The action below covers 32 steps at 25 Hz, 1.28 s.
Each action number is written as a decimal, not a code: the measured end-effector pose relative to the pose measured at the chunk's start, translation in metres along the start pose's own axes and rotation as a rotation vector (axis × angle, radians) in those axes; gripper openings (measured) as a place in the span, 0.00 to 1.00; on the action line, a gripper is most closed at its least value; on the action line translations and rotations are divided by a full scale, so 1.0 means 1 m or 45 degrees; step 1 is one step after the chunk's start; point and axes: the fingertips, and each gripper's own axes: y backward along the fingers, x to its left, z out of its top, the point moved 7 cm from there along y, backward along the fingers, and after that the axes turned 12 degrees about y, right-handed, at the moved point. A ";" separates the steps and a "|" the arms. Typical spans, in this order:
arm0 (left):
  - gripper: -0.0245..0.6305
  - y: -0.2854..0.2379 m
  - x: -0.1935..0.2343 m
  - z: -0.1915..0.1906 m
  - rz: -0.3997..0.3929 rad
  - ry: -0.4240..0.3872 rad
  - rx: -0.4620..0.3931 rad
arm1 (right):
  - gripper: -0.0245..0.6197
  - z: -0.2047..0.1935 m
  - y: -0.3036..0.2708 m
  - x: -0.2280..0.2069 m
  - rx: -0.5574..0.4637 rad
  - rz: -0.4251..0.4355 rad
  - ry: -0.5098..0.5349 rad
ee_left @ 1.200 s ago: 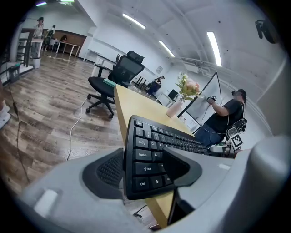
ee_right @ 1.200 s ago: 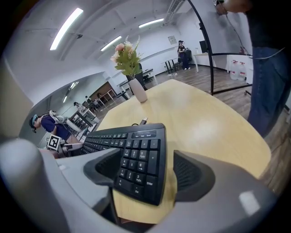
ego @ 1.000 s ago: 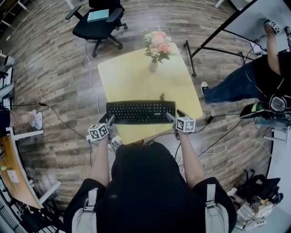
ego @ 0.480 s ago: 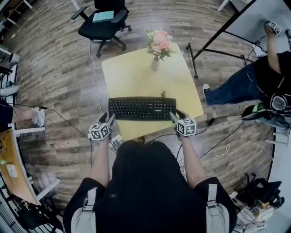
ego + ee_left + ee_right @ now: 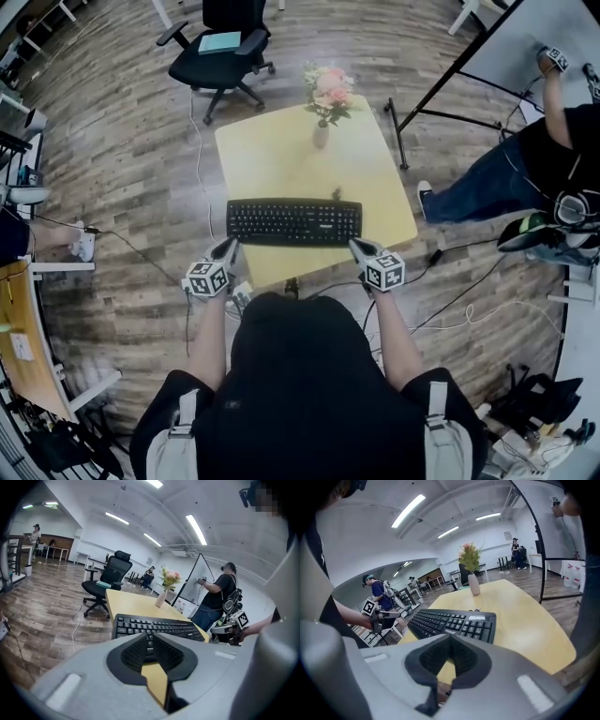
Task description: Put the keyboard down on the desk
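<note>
Keyboard: flat on the yellow bench, keys up, long side across, close to the bench's near edge. Free of both claws.

Left claw: just off the keyboard's near left corner, not touching it. Jaws: just closed most of the way, tips almost together with a thin slit left. Nothing between them; only a strip of bench top and a few keys seen through the gap in the left gripper view. Released, empty.

Right claw: just off the near right corner, likewise clear of the keyboard. Jaws: just closed, tips meeting in the right gripper view. Clenched on nothing, bench edge visible below the pads.

Both claws aimed forward and down toward the keyboard, marker cubes uppermost, one in each hand of the person at the near side of the bench.

Elsewhere on bench: pale vase of pink flowers, upright, near the far edge, well apart from the keyboard. Small dark object just behind the keyboard's far edge, too small to identify.

Off bench: black office chair beyond the far left corner, a pale green flat item on its seat. Second person at right, beside a whiteboard on a dark stand. Wood-plank floor, cables across it.
</note>
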 end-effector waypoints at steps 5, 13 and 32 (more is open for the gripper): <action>0.05 0.007 -0.018 -0.014 -0.068 -0.051 0.057 | 0.04 -0.006 0.009 0.012 0.011 0.005 0.015; 0.05 0.012 -0.037 -0.026 -0.091 -0.096 0.105 | 0.04 -0.012 0.026 0.019 -0.027 -0.004 0.015; 0.05 0.022 -0.064 -0.037 -0.132 -0.145 0.138 | 0.04 -0.029 0.041 0.036 -0.019 0.027 0.104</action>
